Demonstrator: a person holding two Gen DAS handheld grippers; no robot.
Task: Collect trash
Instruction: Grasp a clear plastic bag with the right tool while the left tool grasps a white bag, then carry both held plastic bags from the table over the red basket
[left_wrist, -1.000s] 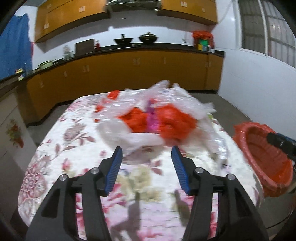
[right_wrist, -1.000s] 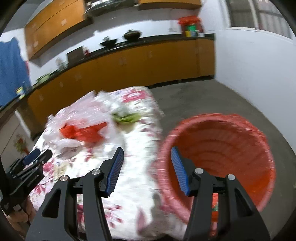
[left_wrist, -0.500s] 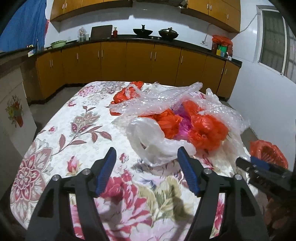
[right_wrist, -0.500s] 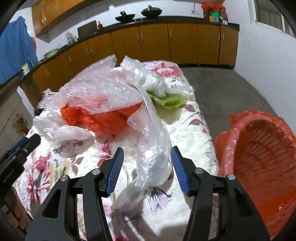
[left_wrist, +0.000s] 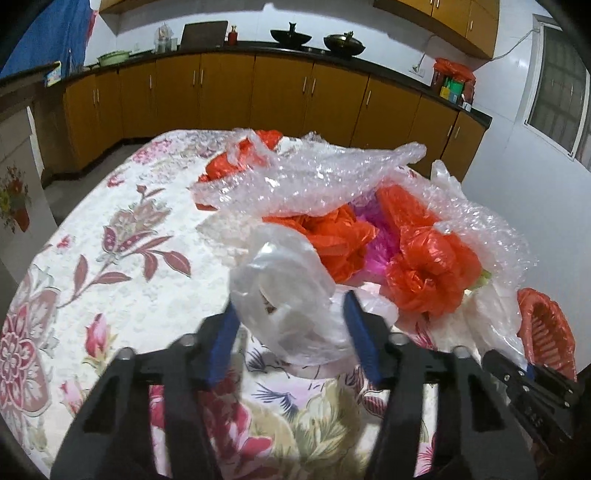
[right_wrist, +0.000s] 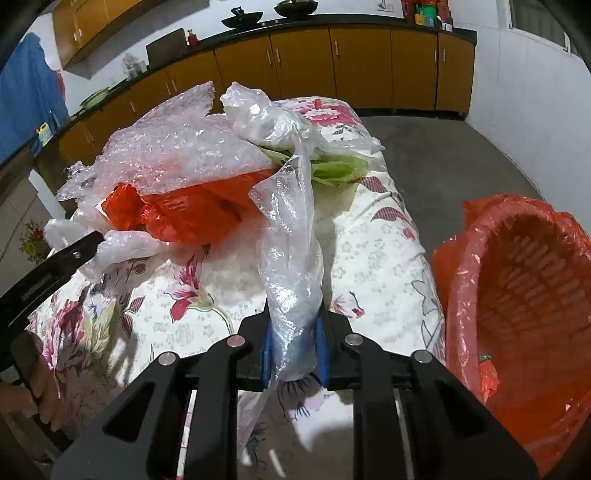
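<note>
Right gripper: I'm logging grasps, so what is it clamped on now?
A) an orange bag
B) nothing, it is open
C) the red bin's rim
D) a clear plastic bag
D: in the right wrist view the right gripper has its blue pads pressed against a clear plastic bag, which stretches up toward the pile; the red bin stands apart beside the table.

Left gripper (left_wrist: 291, 338) and right gripper (right_wrist: 294, 349), black frames, blue ridged pads, silver screws
</note>
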